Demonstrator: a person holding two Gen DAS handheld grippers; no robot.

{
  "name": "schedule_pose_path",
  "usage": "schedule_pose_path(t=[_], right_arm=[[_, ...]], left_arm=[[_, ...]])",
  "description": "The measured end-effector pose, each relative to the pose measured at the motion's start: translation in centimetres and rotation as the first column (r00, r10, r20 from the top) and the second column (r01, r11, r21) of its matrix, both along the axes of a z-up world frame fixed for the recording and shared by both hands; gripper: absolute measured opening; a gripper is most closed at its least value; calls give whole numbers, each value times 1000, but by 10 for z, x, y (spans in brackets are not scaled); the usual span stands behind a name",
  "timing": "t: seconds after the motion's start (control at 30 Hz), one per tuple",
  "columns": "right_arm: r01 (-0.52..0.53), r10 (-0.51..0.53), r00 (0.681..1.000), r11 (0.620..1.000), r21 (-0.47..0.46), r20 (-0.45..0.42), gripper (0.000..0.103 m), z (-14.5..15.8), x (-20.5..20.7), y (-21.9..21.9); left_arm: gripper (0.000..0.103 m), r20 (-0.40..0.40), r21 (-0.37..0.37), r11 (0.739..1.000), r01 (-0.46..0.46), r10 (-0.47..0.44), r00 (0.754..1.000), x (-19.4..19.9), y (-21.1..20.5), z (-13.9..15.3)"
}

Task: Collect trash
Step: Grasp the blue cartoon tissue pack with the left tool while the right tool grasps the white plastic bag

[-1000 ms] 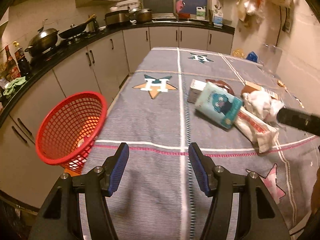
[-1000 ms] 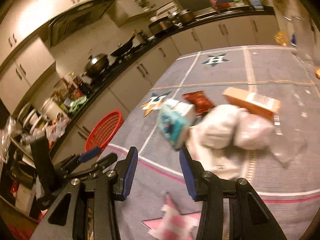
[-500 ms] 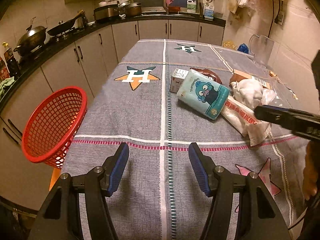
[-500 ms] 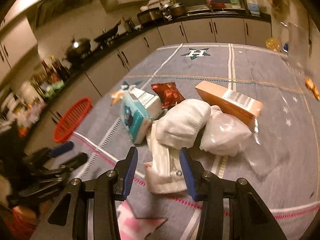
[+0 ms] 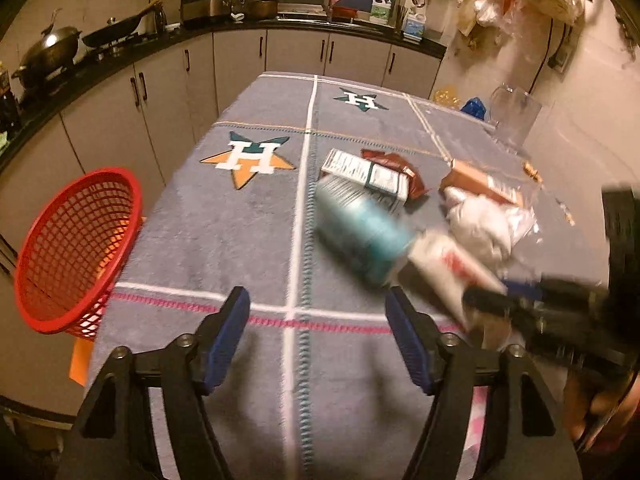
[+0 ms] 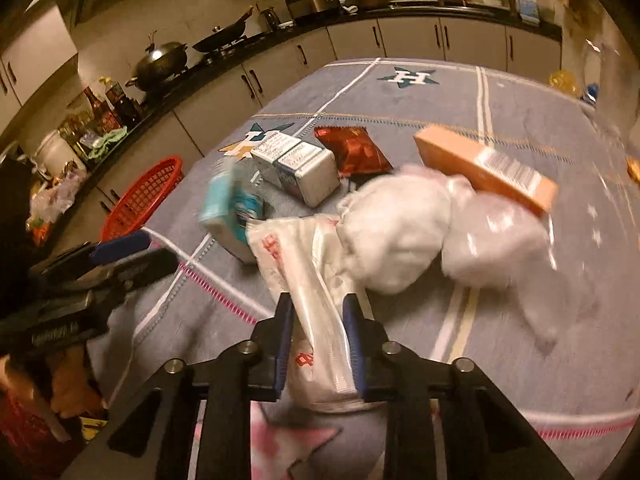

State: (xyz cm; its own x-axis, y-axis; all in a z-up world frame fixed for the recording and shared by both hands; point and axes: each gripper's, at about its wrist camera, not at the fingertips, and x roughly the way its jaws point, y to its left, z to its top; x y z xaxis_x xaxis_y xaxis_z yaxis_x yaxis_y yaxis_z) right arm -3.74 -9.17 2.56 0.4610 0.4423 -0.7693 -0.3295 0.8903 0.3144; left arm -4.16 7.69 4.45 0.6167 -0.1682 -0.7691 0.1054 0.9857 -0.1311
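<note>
While the right tool [image 6: 316, 344] has just been closing on the white wrapper [image 6: 304, 280] at the near edge of the surface [image 5: 248, 216] — the pile's easiest piece — the left tool [image 5: 318, 336], jaws just widened, hangs empty near the red basket [image 5: 76, 248].

Home kitchen: black curved countertop [image 5: 120, 60] over pale cabinet doors [image 5: 168, 92], dark lidded wok [image 5: 48, 50] and steel pots [image 5: 256, 2] on that countertop, dark sauce bottles [image 6: 116, 104] at its near end.

right gripper [image 6: 316, 316] jaws closing; left gripper [image 5: 318, 312] jaws opening.
</note>
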Motion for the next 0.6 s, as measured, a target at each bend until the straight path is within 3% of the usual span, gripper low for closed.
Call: schedule_pose_path(t=[0.17,0.4,0.6], right_arm=[[0,-1,1000,1000,15,9,26,1,-24,-11],[42,-45,999,993,113,30,25,9,-42,-42],[42,-52,998,980,196,42,25,10,-47,-50]], left_arm=[[71,-27,-33,999,-23,22,999,16,-5,2],[71,-66,-43,995,-95,92,994,31,9,-2],[71,-97,-5,992,-123,122,988,42,0,-14]])
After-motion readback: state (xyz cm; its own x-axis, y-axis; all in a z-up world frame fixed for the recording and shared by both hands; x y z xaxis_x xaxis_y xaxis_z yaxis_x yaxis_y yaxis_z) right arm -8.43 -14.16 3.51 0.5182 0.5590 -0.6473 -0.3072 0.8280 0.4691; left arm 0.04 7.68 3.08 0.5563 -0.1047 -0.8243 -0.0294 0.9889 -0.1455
